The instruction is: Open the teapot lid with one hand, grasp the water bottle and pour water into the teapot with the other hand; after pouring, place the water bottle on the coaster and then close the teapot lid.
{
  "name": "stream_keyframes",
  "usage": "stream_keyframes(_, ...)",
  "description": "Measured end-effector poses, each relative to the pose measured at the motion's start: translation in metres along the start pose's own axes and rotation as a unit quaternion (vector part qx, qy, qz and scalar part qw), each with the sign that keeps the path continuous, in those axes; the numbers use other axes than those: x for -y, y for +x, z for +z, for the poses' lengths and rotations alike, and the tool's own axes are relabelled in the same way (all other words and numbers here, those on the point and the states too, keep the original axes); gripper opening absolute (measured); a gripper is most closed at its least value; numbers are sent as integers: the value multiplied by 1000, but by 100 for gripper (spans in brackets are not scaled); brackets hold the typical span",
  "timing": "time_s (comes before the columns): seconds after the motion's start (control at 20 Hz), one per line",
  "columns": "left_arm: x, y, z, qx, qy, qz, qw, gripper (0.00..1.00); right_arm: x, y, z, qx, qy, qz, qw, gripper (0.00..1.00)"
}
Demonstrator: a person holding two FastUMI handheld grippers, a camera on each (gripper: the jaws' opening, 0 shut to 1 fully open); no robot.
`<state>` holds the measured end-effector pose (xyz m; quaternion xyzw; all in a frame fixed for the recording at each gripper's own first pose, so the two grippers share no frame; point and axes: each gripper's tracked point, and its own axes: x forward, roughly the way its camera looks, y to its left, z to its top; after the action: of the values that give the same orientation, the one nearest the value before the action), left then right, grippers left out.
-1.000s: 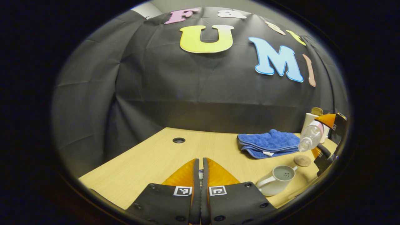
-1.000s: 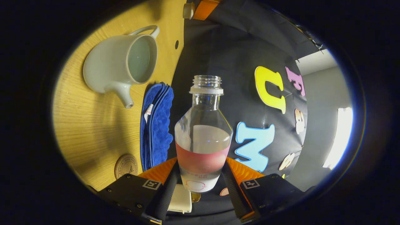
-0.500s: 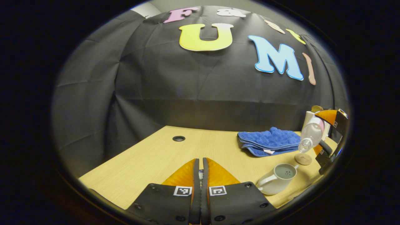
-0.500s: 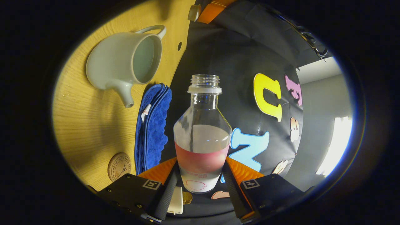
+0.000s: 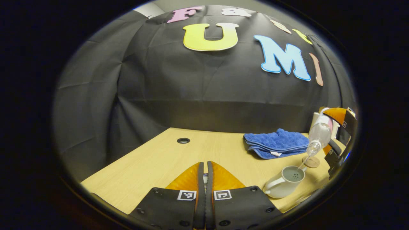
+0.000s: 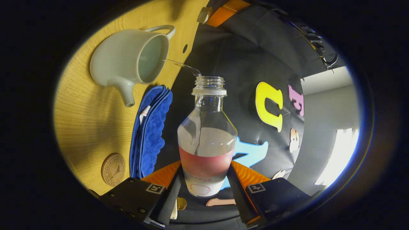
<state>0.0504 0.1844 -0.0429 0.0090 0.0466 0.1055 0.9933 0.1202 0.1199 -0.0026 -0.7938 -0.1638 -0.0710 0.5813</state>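
Note:
My right gripper [image 6: 206,166] is shut on a clear water bottle [image 6: 207,137] with a pink band. It holds the bottle tilted, neck toward the open white teapot [image 6: 124,60]. A thin stream of water [image 6: 182,65] runs from the neck into the pot. From the left gripper view, the bottle [image 5: 318,134] hangs over the teapot [image 5: 282,185] at the far right. My left gripper [image 5: 205,164] is shut, with a sliver of the lid between its fingers. The teapot lid [image 6: 204,14] shows at the top of the right gripper view. The round coaster [image 6: 114,164] lies bare beside the pot.
A folded blue towel [image 5: 276,143] lies behind the teapot and coaster [image 5: 311,162]. A white box [image 5: 315,119] stands at the back right. The wooden table [image 5: 159,163] has a cable hole [image 5: 183,140] near the back.
The bottle has tipped further and come closer to the teapot, and water now streams from it into the pot. The left gripper has held still.

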Motion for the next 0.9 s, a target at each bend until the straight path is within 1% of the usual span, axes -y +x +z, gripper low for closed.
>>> stream_keyframes(0.25, -1, -2, 1, 2, 1, 2, 1000, 6, 2, 1, 1, 3, -8, -1, 1000, 78)
stream_keyframes(0.9, -4, 1, -4, -2, 1, 13, 1000, 7, 2, -1, 1, 8, -9, 5, 1000, 78)
